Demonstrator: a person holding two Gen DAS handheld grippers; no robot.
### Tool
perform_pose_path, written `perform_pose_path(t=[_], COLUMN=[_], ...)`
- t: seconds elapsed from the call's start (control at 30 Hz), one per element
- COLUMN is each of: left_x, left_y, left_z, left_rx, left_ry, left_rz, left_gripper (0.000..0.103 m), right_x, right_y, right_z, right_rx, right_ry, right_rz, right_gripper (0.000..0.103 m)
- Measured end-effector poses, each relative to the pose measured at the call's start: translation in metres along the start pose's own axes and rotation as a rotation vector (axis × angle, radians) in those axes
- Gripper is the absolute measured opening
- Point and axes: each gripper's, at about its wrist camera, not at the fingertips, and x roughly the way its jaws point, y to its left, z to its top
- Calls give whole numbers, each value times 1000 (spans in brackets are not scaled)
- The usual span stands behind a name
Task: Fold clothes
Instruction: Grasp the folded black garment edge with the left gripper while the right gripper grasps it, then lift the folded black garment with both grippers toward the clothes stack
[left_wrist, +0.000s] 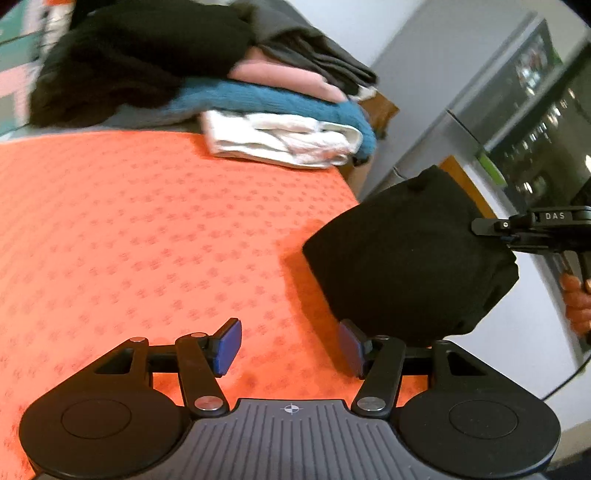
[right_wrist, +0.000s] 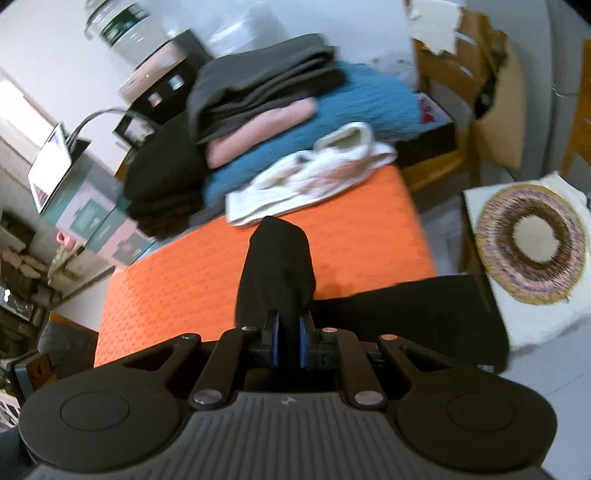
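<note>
Black cloth was the story at that instant: a folded black garment (left_wrist: 410, 258) hung clear of the orange table cover (left_wrist: 147, 229), pinched at one edge by the right gripper (right_wrist: 289, 343). From the right wrist view the two blue pads were pressed together on the fabric, and the bundle ran straight out ahead of them, its long axis in line with the fingers and pointing toward the pile of clothes (right_wrist: 280, 110) at the far end of the table.

Over on the other side, the left gripper (left_wrist: 291, 347) was spread wide, nothing between its pads, hovering low over the orange cover. The garment lay up and to the right of it, with its lower corner just beside the right-hand pad (left_wrist: 351, 343); whether cloth and pad touched, I could not tell.

So the relation that mattered was this: the right gripper had the garment by its near edge, the pile of a blue knit, a pink piece, grey and black things and a white towel (left_wrist: 284, 140) sat beyond it, well apart, and bare orange cover lay between. The right hand (left_wrist: 576, 299) was plainly the nearer one, since it carried the load. The bundle looked compact, already doubled over, which would fit either a carry toward the pile or a setting down on the cover for another fold; the views did not settle which.
</note>
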Motion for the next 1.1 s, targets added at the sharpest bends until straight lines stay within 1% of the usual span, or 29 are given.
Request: perform_pose_path(t=[0.1,0.17,0.23,0.33,0.43,0.5,0.6,0.7,0.8,0.87,0.93,1.0,1.1], left_x=[22,37,52,74,94,108,131,152,170,174,173,162,148], left_y=[-23,-38,-55,-79,-100,-113,-127,-134,-135,-137,-140,-141,-142], left_z=[9,14,18,24,29,32,33,28,19,17,19,24,30], left_rx=[51,87,129,185,239,272,317,358,386,404,399,360,325], left_ry=[27,43,60,81,97,109,148,204,248,247,254,235,215], left_rz=[1,-1,-4,-29,-42,-46,-43,4,55,73,88,64,10], left_gripper=[61,61,60,59,53,52,52,52,53,54,54,53,53], right_x=[-11,-8,1,15,26,32,38,46,55,56,47,36,17], right_y=[-42,-65,-82,-105,-125,-135,-147,-159,-169,-175,-172,-168,-145], right_z=[3,3,2,0,-4,-7,-10,-14,-18,-19,-16,-14,-12], right_rx=[34,39,41,43,56,67,83,100,113,126,129,129,64], right_ry=[-5,0,15,41,57,61,67,79,92,93,74,50,25], right_rz=[-8,-12,-20,-33,-38,-33,-27,-22,-19,-23,-25,-26,1], right_gripper=[12,12,12,12,12,12,13,14,19,35,36,36,36])
